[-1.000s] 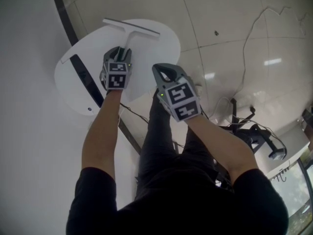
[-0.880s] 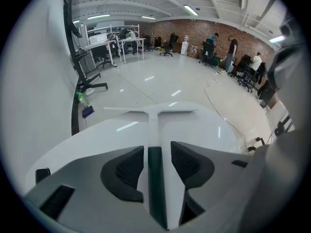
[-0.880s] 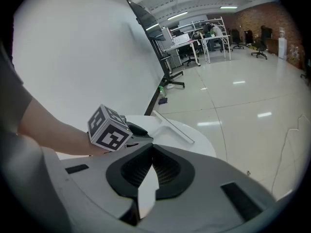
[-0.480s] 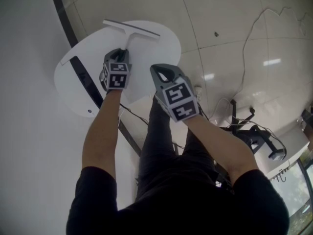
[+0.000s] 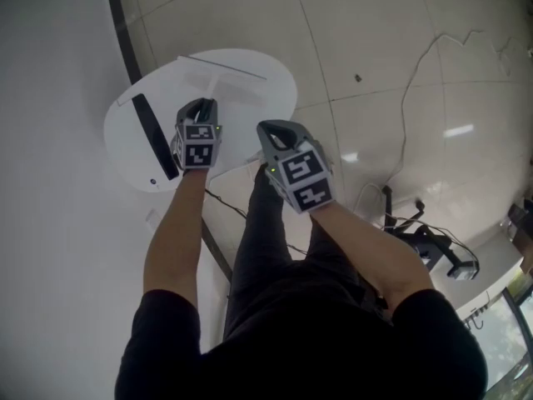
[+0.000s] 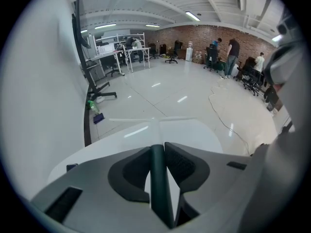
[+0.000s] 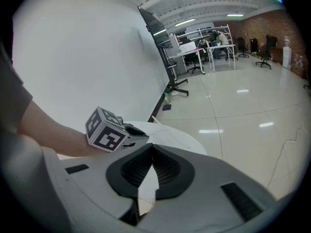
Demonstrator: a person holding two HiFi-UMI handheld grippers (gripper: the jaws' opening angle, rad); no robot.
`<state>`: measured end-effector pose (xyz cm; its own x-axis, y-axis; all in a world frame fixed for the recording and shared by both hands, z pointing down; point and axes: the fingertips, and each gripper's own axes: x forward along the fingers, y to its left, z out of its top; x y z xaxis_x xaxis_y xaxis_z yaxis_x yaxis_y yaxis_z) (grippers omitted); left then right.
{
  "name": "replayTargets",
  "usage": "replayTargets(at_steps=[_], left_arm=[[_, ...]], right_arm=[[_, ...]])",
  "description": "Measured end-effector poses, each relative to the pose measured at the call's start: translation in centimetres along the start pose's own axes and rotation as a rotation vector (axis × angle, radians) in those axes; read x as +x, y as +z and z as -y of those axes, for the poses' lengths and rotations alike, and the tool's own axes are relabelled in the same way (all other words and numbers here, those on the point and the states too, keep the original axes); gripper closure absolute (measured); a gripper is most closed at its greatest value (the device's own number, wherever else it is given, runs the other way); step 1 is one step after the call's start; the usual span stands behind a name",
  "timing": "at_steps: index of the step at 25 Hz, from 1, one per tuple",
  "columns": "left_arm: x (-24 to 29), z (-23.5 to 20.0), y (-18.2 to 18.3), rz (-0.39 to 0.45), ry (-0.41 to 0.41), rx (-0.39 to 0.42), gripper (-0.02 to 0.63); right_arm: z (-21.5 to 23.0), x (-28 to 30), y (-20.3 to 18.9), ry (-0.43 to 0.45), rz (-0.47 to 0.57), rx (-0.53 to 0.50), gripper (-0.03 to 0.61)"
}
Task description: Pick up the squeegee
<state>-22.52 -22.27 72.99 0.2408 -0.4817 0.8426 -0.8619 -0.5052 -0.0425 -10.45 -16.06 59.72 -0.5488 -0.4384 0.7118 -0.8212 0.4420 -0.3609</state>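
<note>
head view: the left tool (image 5: 203,105) holds the squeegee (image 5: 223,65) over the round white table (image 5: 266,98); left gripper view: its jaws clamp the dark handle (image 6: 156,178); right gripper view: the right tool (image 7: 147,146) is pressed together, empty.

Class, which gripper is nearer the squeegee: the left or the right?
Left. The left gripper has its jaws clamped on the squeegee handle; the right gripper hangs empty, apart, to its right.

White table (image 5: 271,90), squeegee (image 6: 157,178) handle seemingly dark green, marker cubes (image 5: 196,147) black-and-white squares.
</note>
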Motion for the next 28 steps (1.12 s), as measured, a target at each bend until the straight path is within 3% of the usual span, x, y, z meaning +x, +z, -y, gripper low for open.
replayTargets(at_steps=[3,11,20,28], left_arm=[[-4.5,1.3,2.4,0.057,0.033,-0.019,0.515],[-21.7,9.8,8.7,0.243,0.131,-0.070,0.515],[-38.4,20.0,9.4,0.405,0.174,-0.115,0.515],[-45.2,22.1,8.3,0.492,0.161,-0.086,0.515]], right_arm=[[-0.6,-3.8,0.9,0.015,0.036,-0.043,0.569],[-3.4,-19.0,0.9,0.088,0.147,-0.186,0.569],[-6.8,-31.5,-2.3,0.145,0.241,-0.312,0.569],[-11.8,-35.0,-3.4,0.165,0.320,-0.348,0.569]])
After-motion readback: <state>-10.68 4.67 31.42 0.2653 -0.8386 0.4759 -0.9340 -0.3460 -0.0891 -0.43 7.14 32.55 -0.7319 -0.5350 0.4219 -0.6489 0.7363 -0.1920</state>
